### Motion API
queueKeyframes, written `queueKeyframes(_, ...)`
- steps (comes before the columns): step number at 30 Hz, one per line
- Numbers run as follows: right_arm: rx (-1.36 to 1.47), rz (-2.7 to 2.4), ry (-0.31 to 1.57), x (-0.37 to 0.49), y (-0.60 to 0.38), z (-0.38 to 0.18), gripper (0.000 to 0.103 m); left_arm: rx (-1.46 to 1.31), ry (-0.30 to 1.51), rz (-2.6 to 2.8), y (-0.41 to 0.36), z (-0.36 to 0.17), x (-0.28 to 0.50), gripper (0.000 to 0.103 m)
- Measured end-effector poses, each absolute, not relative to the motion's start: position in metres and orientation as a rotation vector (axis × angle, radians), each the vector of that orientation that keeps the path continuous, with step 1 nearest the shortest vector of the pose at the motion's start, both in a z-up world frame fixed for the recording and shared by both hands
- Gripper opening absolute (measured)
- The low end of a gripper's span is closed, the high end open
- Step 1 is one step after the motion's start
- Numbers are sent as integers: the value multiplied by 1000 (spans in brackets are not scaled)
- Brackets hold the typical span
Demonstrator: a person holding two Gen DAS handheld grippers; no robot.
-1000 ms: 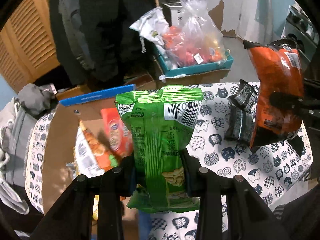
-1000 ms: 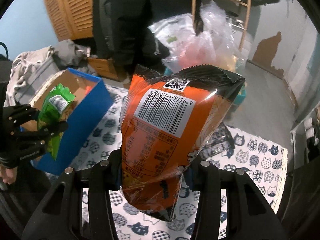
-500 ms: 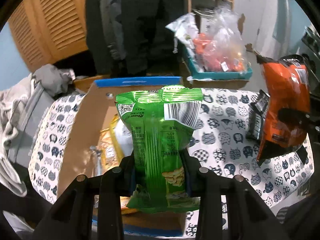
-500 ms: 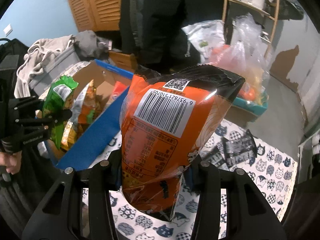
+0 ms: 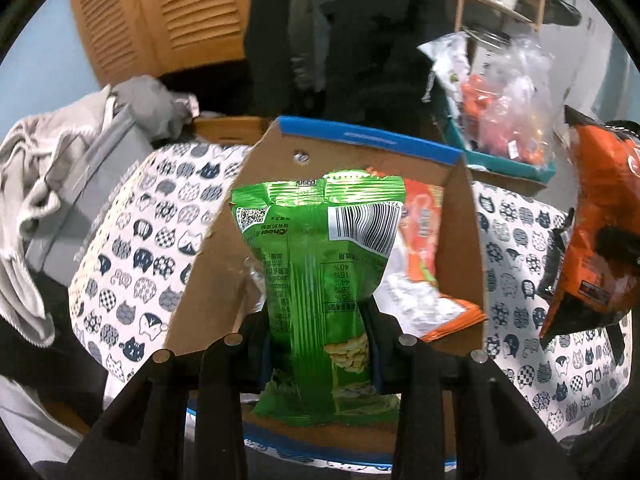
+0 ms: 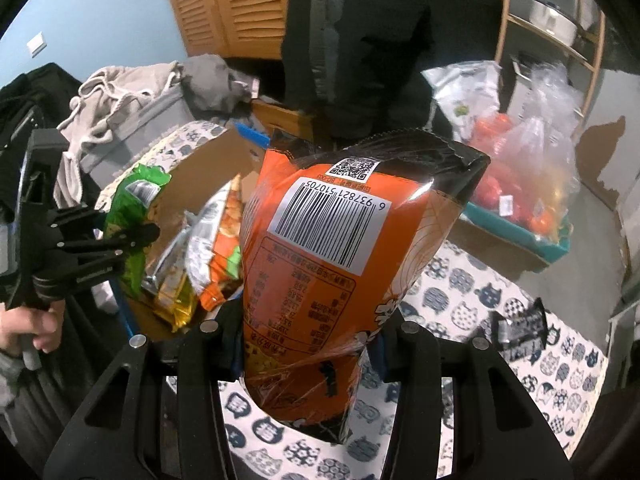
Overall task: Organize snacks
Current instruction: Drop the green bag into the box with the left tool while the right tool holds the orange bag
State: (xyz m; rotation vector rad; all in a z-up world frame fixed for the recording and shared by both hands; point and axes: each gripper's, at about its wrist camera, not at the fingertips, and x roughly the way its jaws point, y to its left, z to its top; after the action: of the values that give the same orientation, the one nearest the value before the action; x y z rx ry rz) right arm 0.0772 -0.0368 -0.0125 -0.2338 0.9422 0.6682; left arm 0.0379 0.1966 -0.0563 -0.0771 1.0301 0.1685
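Observation:
My left gripper (image 5: pixel 320 332) is shut on a green snack bag (image 5: pixel 320 264), held upright over the open cardboard box with a blue rim (image 5: pixel 360 136). Inside the box lie an orange and white snack bag (image 5: pixel 424 240) and other packets. My right gripper (image 6: pixel 310 340) is shut on an orange and black snack bag (image 6: pixel 320 264), which also shows at the right of the left wrist view (image 5: pixel 596 232). The right wrist view has the left gripper (image 6: pixel 116 240) with the green bag (image 6: pixel 136 200) at the box (image 6: pixel 208 168), where several packets (image 6: pixel 208 248) stand.
A cat-print cloth (image 5: pixel 132 240) covers the table (image 6: pixel 460 292). Dark small packets (image 6: pixel 520 332) lie on it at the right. A teal tray with plastic bags (image 5: pixel 504 120) stands behind. Grey clothes (image 5: pixel 52 160) are heaped at the left. A person in dark clothes (image 6: pixel 360 40) stands behind.
Both grippers have moved left with their bags. The green bag now hangs over the middle of the box, and the orange bag has come close to the box's right side.

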Motion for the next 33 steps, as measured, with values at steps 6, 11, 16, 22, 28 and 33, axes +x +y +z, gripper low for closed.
queueKeyframes(6, -240, 705, 950, 80, -14, -15, 45, -135, 1065, 197, 215, -69, 40, 37)
queueKeyframes(11, -238, 725, 951, 84, -1, -16, 45, -121, 1064, 216, 217, -69, 41, 42)
queueKeyframes(16, -236, 751, 956, 90, 10, -14, 45, -89, 1026, 240, 218, -61, 37, 66)
queueKeyframes(22, -274, 764, 954, 101, 25, -12, 45, -136, 1013, 255, 229, -54, 35, 69)
queueKeyframes(28, -288, 774, 962, 120, 47, -14, 45, -179, 990, 292, 242, -48, 34, 71)
queueKeyframes(33, -335, 785, 959, 134, 72, -18, 45, -201, 983, 293, 244, -46, 35, 71)
